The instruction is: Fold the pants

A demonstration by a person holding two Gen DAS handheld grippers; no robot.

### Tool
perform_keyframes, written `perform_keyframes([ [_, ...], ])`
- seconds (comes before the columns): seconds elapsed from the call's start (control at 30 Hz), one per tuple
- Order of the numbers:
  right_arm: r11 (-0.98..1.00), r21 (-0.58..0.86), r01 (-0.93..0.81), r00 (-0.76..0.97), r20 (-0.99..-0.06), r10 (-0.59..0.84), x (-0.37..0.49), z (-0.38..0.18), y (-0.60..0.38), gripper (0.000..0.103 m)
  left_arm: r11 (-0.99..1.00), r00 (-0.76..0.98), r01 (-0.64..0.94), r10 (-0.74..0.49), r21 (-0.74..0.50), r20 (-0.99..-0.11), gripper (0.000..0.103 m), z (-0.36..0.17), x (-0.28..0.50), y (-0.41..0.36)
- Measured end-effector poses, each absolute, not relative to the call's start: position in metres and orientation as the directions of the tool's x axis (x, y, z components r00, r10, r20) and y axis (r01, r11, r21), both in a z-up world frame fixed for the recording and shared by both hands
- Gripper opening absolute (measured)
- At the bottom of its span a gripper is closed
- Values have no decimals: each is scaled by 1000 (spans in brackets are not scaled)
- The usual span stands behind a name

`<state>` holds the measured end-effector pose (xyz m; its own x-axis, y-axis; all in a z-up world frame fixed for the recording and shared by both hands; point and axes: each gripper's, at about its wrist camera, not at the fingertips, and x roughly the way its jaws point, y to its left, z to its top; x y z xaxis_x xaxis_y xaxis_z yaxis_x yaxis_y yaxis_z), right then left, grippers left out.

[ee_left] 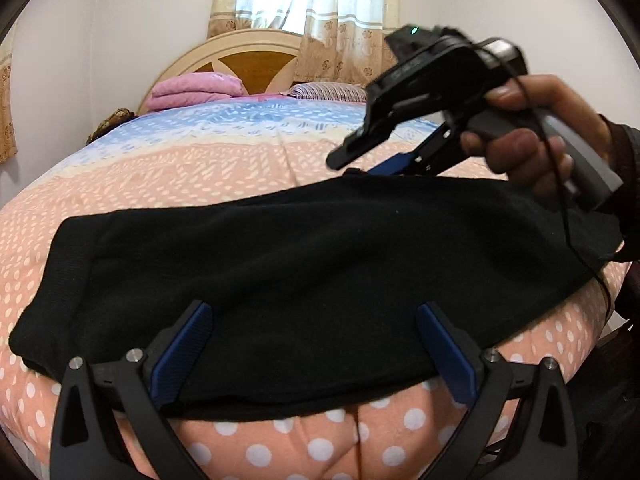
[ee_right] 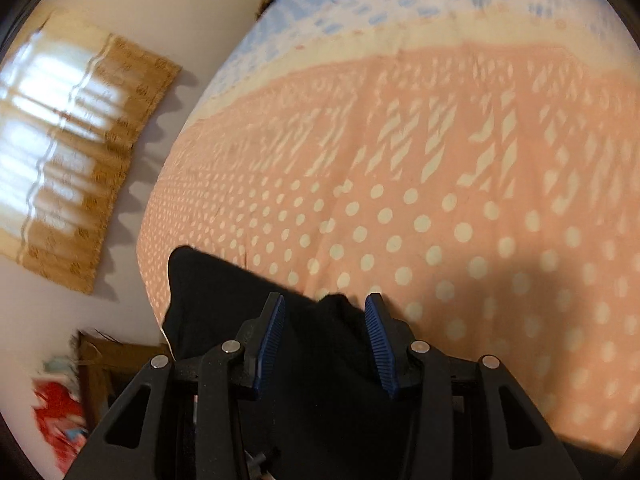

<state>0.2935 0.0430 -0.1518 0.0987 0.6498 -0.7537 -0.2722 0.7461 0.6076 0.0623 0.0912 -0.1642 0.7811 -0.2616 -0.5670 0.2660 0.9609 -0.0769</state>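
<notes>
Left wrist view
- Pants: the black pants (ee_left: 304, 280) lie flat on the bedspread (ee_left: 224, 160), already doubled into a long band, near the bed's close edge.
- Long axis: it runs across my view, left to right, so both ends are sideways from my left gripper (ee_left: 316, 344), not ahead of it.
- My left gripper: its blue pads (ee_left: 184, 356) stand wide apart over the near hem, clamped on nothing; whether they touch the cloth I cannot tell.
- My right gripper (ee_left: 362, 160): it sits at the far right end of the band, tips down at the far edge of the cloth, held in my right hand (ee_left: 532, 136).
- Nearer hand: I judge the right is on the right-hand end, the left nearer the middle and the left end.

Right wrist view
- My right gripper (ee_right: 325, 344): its fingers are parted with a raised bunch of black cloth between them, not pinched.
- Pants: the pants (ee_right: 224, 300) lie below and left of the tips, the bare bedspread (ee_right: 440, 184) ahead.
- Coming move: I judge closing here, then carrying this end leftward along the band.
</notes>
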Motion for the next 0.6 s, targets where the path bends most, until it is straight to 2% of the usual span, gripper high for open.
perform_keyframes([
  [0.03,741,621,-255,94,-747,658,294,-156,43,14,961,783,265,-260,-74,-565,103,-164,61,91],
  [0.07,742,621,-253,102,-746,659,293,-155,43,10,962,784,264,-259,-74,-565,103,-164,61,91],
  [0.23,739,573,-354,238,-709,664,282,-122,50,7,962,788,264,-259,-73,-558,103,-166,61,95],
  [0.4,838,364,-406,317,-805,502,292,-135,69,4,963,794,262,-254,-66,-553,103,-167,60,94],
  [0.5,837,394,-381,302,-802,515,297,-151,56,4,962,792,265,-253,-60,-556,103,-168,57,94],
  [0.6,812,407,-418,288,-789,543,293,-141,52,6,963,789,262,-255,-69,-560,103,-166,56,95],
])
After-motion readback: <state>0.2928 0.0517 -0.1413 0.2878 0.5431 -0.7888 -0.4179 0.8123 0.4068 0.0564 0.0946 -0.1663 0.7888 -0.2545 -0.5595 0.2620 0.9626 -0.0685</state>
